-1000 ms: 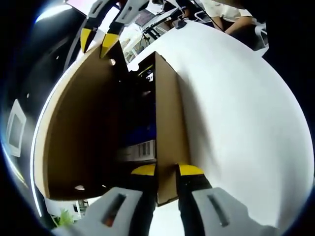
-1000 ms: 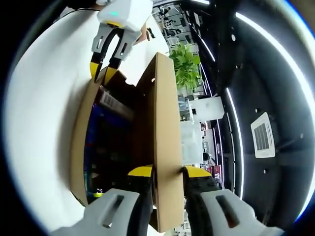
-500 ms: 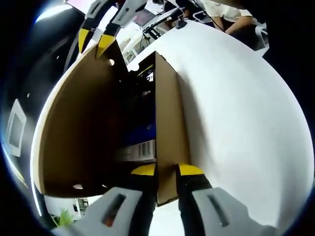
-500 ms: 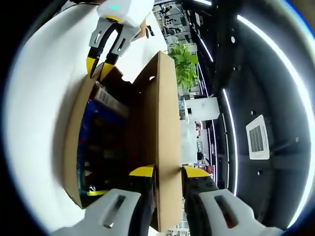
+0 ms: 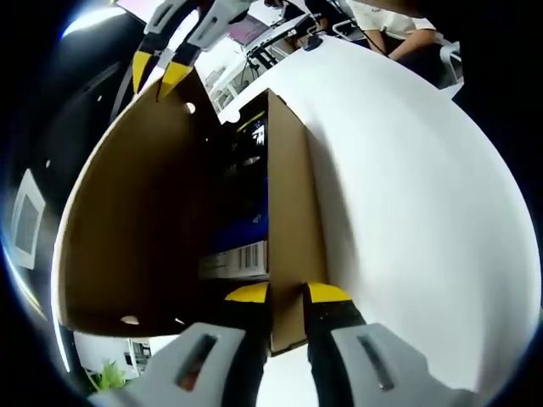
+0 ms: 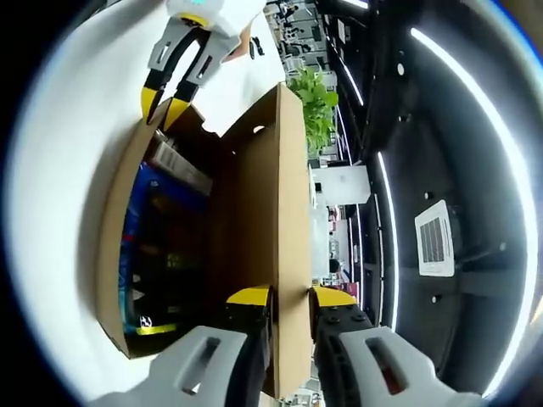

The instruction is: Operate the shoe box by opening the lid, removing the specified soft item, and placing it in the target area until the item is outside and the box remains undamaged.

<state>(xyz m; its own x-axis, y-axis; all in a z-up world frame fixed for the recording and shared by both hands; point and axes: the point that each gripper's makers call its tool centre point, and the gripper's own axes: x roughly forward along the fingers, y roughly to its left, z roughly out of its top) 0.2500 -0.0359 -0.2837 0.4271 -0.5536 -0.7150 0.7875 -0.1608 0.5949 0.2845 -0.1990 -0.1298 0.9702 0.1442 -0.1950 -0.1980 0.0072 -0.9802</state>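
A brown cardboard shoe box [image 5: 293, 195] lies on a white table [image 5: 407, 195]. My left gripper [image 5: 288, 293] is shut on the box's side wall. The lid [image 5: 144, 220] stands swung up, and its far edge is pinched by my right gripper [image 5: 159, 75]. In the right gripper view, the right gripper [image 6: 290, 296] is shut on the lid [image 6: 271, 203], while the left gripper [image 6: 163, 100] clamps the box wall at the far end. Inside the box lies a dark blue item [image 6: 146, 199] with a barcode label [image 5: 236, 259]; most of it is in shadow.
A green plant [image 6: 318, 106] and shelving stand beyond the table in the right gripper view. A person [image 5: 394, 21] sits at the table's far edge in the left gripper view. Bare white tabletop [image 6: 68, 161] stretches beside the box.
The right gripper has swung the lid further open, so more of the box's inside shows. The left gripper has kept its hold on the wall.
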